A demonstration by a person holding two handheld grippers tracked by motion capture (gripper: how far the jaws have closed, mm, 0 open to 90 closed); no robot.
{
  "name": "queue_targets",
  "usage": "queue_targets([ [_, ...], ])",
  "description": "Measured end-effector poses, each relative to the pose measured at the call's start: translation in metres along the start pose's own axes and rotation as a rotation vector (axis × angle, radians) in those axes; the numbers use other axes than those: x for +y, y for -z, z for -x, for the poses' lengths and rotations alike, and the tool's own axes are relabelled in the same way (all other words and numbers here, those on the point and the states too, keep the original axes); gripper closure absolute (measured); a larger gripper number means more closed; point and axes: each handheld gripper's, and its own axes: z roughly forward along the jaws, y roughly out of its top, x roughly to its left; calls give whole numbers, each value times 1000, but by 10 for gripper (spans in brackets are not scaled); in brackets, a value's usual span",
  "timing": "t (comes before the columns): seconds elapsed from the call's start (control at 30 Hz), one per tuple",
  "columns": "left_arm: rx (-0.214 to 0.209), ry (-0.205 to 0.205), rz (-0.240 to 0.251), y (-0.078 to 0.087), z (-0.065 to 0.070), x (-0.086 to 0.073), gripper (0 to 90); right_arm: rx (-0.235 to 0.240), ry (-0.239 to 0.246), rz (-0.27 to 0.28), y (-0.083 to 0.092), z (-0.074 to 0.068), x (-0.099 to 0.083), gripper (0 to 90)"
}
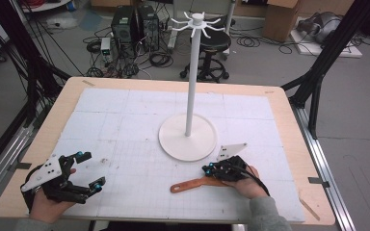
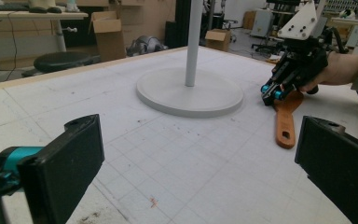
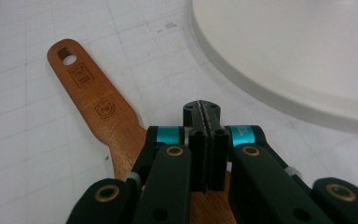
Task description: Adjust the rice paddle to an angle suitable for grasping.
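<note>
Our right tongs (image 3: 202, 109) sit pressed together over the wooden spatula (image 1: 191, 185) — it lies flat on the table (image 1: 125, 115) beside the white stand's base (image 1: 188, 137) — while our left tongs (image 1: 87, 168) gape apart.

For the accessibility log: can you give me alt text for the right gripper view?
The right claw, jaws shut together, sits just over a brown wooden spatula lying flat on the white gridded table. The handle's hanging hole points up-left; the rack's round white base curves across the upper right.
</note>
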Motion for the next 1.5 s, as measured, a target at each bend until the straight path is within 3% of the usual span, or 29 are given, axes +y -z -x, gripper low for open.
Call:
queue_targets([
  [0.4,-12,-4,-7,-6,0,0,17,-41,-56,8,34,-1,-31,893],
  [0.57,-23,-6,-16,-11,0,0,17,-52,-69,10,38,-2,-35,893],
  [0.67,-34,-5,-22,-14,1,0,17,-57,-43,10,39,-5,-33,895],
  [0.73,-36,-14,-21,-16,2,1,17,-46,-27,54,44,-7,-32,894],
  [0.77,-37,-14,-20,-16,2,1,17,-32,-15,110,50,-12,-28,894],
  [0.8,-36,-11,-21,-16,1,1,17,-26,1,132,51,-15,-26,894],
  [0.87,-34,-9,-24,-17,0,0,18,-2,24,139,51,-22,-23,894],
  [0.97,-33,-4,-22,-16,-1,0,17,26,51,122,45,-31,-21,894],
  [1.03,-34,-4,-21,-16,-1,0,18,68,101,56,32,-46,-18,895],
  [1.17,-33,-7,-31,-18,-1,0,17,119,151,27,18,-58,-8,894],
  [1.3,-32,-7,-37,-18,-1,-1,17,153,189,8,7,-65,-2,894],
  [1.5,-31,-8,-36,-18,-1,-1,17,176,204,-12,0,-69,-1,894],
])
